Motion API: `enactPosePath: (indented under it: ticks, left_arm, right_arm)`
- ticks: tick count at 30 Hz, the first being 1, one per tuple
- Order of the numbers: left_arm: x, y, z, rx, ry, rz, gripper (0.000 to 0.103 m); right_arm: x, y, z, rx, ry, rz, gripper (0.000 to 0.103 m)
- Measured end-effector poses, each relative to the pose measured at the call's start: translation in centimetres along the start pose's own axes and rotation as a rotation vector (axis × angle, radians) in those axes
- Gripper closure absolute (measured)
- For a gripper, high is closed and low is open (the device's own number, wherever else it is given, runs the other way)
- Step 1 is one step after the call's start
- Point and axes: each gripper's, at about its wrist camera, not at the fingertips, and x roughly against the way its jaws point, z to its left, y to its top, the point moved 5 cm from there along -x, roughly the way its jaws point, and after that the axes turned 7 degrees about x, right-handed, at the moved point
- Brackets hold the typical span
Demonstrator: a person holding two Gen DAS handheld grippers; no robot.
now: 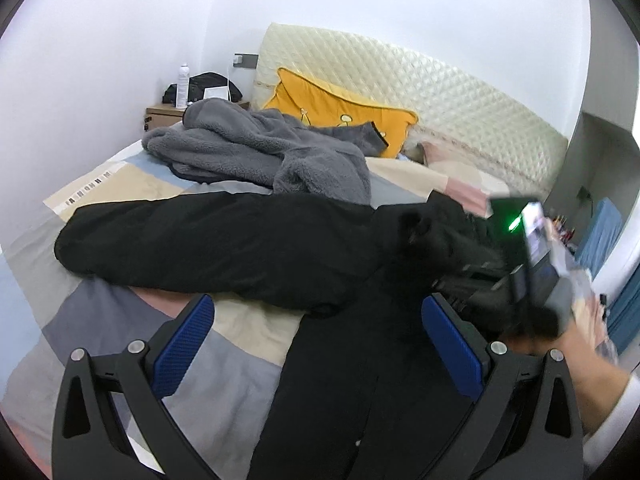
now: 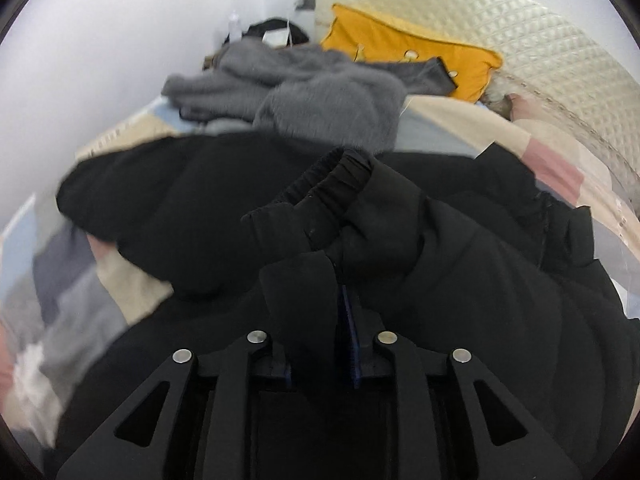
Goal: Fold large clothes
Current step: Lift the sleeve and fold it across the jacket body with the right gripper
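A large black jacket [image 1: 340, 380] lies spread on the bed, one long sleeve [image 1: 224, 240] stretched out to the left. My left gripper [image 1: 318, 304] hangs open just above the jacket's body, its blue pads [image 1: 184, 344] wide apart and gripping nothing. In the right wrist view my right gripper [image 2: 340, 276] has its jaws nearly together with black jacket fabric between them. The other sleeve's gathered cuff [image 2: 332, 184] bunches up just beyond the tips. The fabric covers its left finger. A person's hand [image 1: 580, 344] holds that gripper at the right edge, blurred.
A grey fleece garment [image 1: 260, 148] lies crumpled farther up the patchwork bed cover [image 1: 120, 184]. A yellow pillow [image 1: 332, 100] leans on the quilted cream headboard [image 1: 440, 88]. A wooden nightstand [image 1: 160, 116] with a bottle and a dark bag stands in the far left corner.
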Motion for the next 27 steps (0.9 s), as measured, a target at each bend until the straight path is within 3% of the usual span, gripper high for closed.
enactPosePath:
  ticks: [3,5,7,12,18,27]
  left_arm:
    - [-0.5,-0.1,-0.2,-0.020,0.010,0.007,0.000]
    - [-1.0,-0.5,-0.6,-0.065,0.046,0.015,0.000]
    - [-1.3,-0.8,-0.8,-0.073,0.039,0.028,0.000]
    - [-1.2,-1.0,-1.3,-0.090,0.017,0.027,0.000]
    - [-0.7,-1.6,-2.9,-0.123,-0.021,0.017,0.000]
    - [0.2,-3.7,-7.2,-0.231,-0.082,0.009,0.000]
  right_arm:
    - [-1.0,-0.8,0.5,0.028,-0.005,0.036,0.075]
    - [-1.1,-1.0,1.0,0.051,0.010,0.048,0.061]
    - [-0.4,-0.7,1.3,0.059,0.042,0.036,0.033]
    - [3.4,0.9,0.2,0.052,0.033,-0.038,0.033]
    - [9.5,1.2,-3.8,-0.007,-0.042,-0.136,0.032]
    - [19.0,-3.7,-11.3,-0.182,-0.186,-0.274,0.032]
